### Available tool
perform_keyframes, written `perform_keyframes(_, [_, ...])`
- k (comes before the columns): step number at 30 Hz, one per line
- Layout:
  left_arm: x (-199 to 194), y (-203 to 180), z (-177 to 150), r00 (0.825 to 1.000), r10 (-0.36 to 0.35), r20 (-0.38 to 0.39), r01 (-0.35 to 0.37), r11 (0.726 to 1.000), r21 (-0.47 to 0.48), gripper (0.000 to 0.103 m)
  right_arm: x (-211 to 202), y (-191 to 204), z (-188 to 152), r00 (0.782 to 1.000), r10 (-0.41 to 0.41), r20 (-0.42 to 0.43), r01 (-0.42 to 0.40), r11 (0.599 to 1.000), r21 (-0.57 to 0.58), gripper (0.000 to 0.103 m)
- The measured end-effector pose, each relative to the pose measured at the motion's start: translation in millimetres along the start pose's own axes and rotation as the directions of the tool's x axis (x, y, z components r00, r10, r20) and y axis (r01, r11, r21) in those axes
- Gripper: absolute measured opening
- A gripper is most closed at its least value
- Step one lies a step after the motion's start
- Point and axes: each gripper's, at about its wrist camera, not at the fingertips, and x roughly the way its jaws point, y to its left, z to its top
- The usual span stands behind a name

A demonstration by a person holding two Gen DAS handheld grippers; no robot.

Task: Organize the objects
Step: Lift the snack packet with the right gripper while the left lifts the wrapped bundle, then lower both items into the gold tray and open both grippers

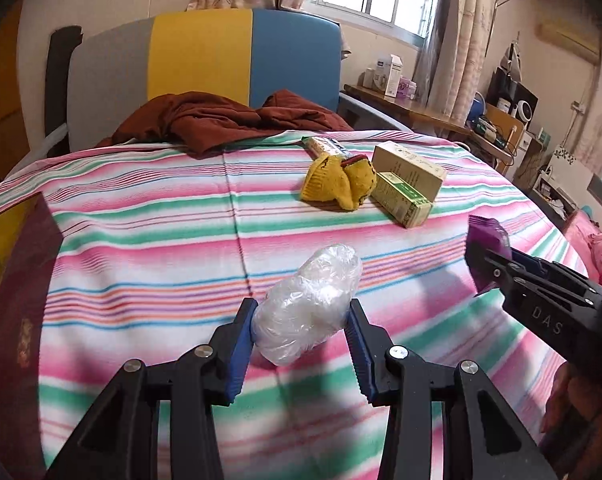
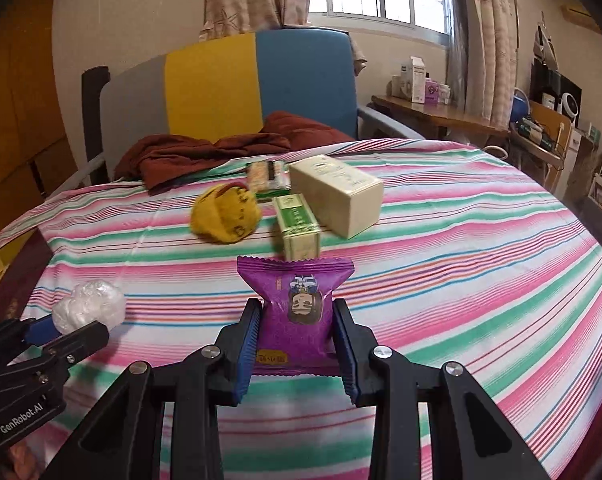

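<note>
At the far left edge of the bed a dark maroon box lies on the striped sheet, only partly in view. To its right, near the camera, the left gripper pinches a crumpled clear plastic bag: the bundle sits squarely between the two blue pads, pressed by both, and bulges out beyond the fingertips toward the far side. In the right wrist view the same bundle shows at the left, caught at the tip of that gripper, just above the sheet.

Farther off, past the middle of the bed, a rumpled brown cloth lies against the grey, yellow and blue headboard. Right of it a loose group rests on the sheet: a small snack bar packet farthest away, yellow socks just in front of it, then a green carton touching the socks' right side, and a pale cream box behind the green one.

At the right, the right gripper is pinching a purple snack packet, held upright between its pads, the crimped top edge standing clear of the fingertips and the printed figure upside down. The packet hangs nearer than the green carton, which lies directly beyond it. From the left wrist the packet shows at the right gripper's tip.
</note>
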Motion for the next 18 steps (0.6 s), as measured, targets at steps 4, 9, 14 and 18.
perform_keyframes(4, [-24.8,8.6,-7.5,0.999,-0.014,0.037,0.014,1.000,-0.001,0.044,-13.9,19.2,-2.1,0.997,0.072,0.003,-0.072,0.997,0.029,0.035])
perform_keyframes(9, [-64.4,26.0,-8.7,0.994,-0.050,0.093,0.054,0.998,-0.038,0.044,-28.0,56.2,-1.9,0.985,0.172,0.000,-0.172,0.984,0.043,0.035])
perform_keyframes(14, [-102.3,44.5,-12.2,0.988,-0.040,0.147,0.046,0.998,-0.035,0.045,-38.4,101.3,-4.7,0.963,0.269,-0.008,-0.269,0.963,0.015,0.035])
perform_keyframes(18, [-125.7,71.4,-18.1,0.986,-0.015,0.165,0.029,0.996,-0.085,0.045,-44.0,133.1,-5.6,0.943,0.331,-0.026,-0.331,0.943,-0.020,0.035])
